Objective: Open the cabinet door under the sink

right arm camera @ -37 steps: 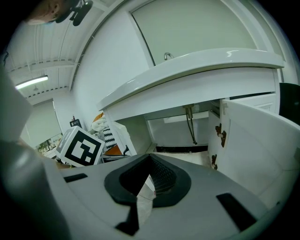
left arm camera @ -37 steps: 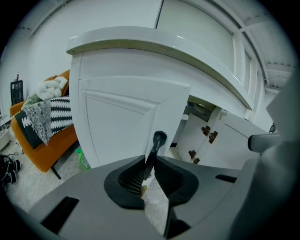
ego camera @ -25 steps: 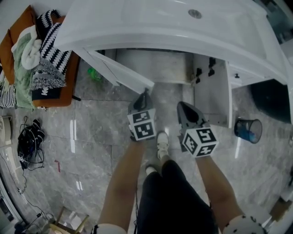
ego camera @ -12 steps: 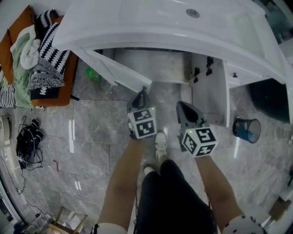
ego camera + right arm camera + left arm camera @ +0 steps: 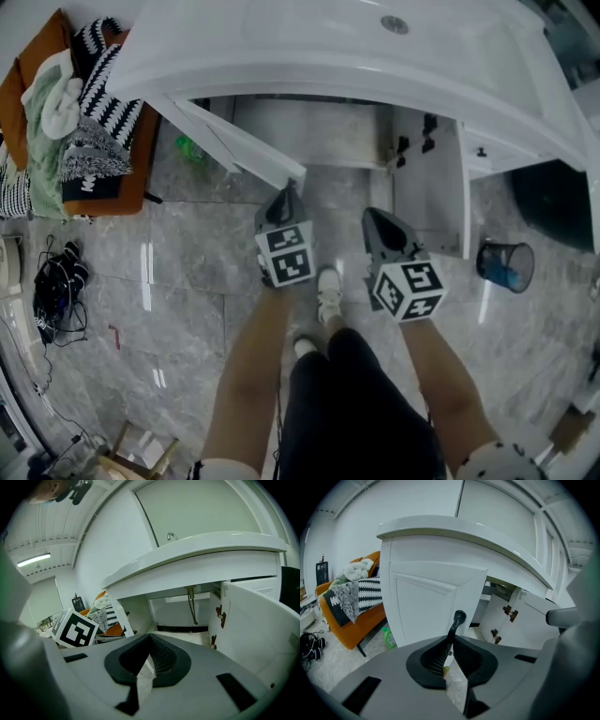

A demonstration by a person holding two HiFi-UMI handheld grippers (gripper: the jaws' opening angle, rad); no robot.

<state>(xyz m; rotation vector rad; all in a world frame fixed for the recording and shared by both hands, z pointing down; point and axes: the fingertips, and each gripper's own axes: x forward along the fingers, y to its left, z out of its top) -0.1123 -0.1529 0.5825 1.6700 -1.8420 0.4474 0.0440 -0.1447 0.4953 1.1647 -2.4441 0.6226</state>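
The white sink cabinet (image 5: 328, 56) has both doors swung open. The left door (image 5: 234, 141) angles out toward me, and my left gripper (image 5: 291, 194) is at its free edge. In the left gripper view the jaws (image 5: 451, 637) are shut on the door's black handle (image 5: 458, 618), which sticks up between the tips in front of the white panel (image 5: 426, 597). My right gripper (image 5: 373, 217) hangs shut with nothing in it, just left of the open right door (image 5: 431, 187). From the right gripper view (image 5: 149, 639) I see the open cabinet inside and a drain pipe (image 5: 191, 604).
An orange chair (image 5: 131, 187) piled with clothes stands at the left, with a green bottle (image 5: 190, 150) on the floor beside the cabinet. A blue-lined bin (image 5: 506, 265) stands at the right. Cables (image 5: 58, 286) lie far left. The person's shoe (image 5: 330, 292) is between the grippers.
My left gripper and the edge of the left door have drifted slightly to the left. The right gripper has kept still.
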